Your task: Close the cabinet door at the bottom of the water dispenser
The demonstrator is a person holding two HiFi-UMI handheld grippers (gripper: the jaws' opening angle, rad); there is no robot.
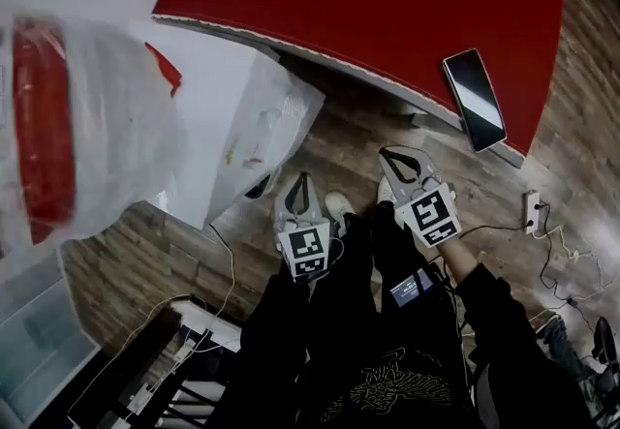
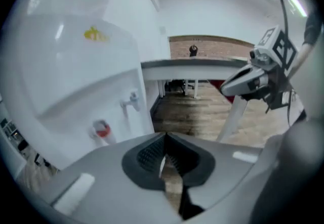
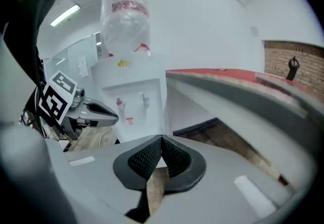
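Left tongs (image 1: 300, 183) and right tongs (image 1: 392, 158) are both pressed fully together with nothing between them. The water dispenser (image 1: 218, 122) stands upright ahead and to my left, beside the red counter (image 1: 387, 11). My left tongs are the nearer. The bottom cabinet door lies below the taps (image 3: 131, 101), hidden in every view. I judge a downward, leftward reach is needed.

This looks like an office or a staff break area. It has a white floor-standing water dispenser (image 3: 132, 109) topped by a clear upturned plastic bottle (image 3: 125, 20). A curved red-topped table (image 1: 387, 1) bears a black smartphone (image 1: 475, 99). There is wood-plank flooring (image 1: 358, 141), a brick back wall (image 3: 306, 63) and a ceiling strip light (image 3: 66, 14).
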